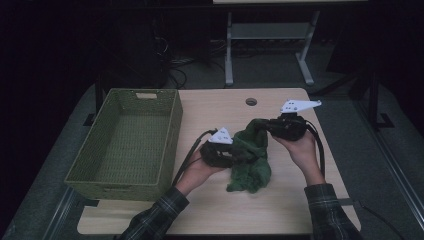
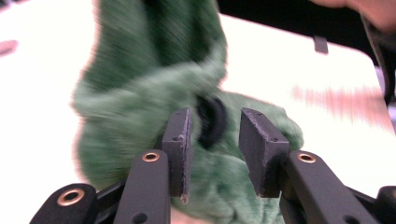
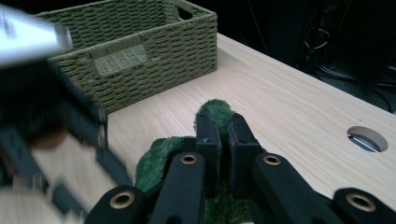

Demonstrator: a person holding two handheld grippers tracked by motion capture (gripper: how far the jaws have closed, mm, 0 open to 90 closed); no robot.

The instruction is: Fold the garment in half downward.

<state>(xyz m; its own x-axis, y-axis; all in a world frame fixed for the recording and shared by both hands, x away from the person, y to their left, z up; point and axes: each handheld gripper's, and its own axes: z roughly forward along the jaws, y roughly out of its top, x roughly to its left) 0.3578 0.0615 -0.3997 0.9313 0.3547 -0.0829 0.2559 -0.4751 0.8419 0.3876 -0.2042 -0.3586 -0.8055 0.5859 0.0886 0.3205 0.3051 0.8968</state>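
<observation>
A fuzzy dark green cloth (image 1: 250, 162) hangs bunched over the middle of the wooden table (image 1: 215, 107). My right gripper (image 1: 261, 125) holds its upper end; in the right gripper view the jaws (image 3: 222, 135) are shut with a fold of the cloth (image 3: 215, 108) pinched between them. My left gripper (image 1: 236, 154) sits at the cloth's left side. In the left gripper view its jaws (image 2: 215, 140) stand apart, the green cloth (image 2: 140, 93) lies just beyond and below them, and the pads (image 2: 180, 140) do not press on it.
A green woven basket (image 1: 175, 130) stands on the table's left part, seen as the basket (image 3: 140, 70) in the right gripper view. A round cable hole (image 1: 251, 101) lies at the table's far edge. Table legs and cables stand behind in the dark.
</observation>
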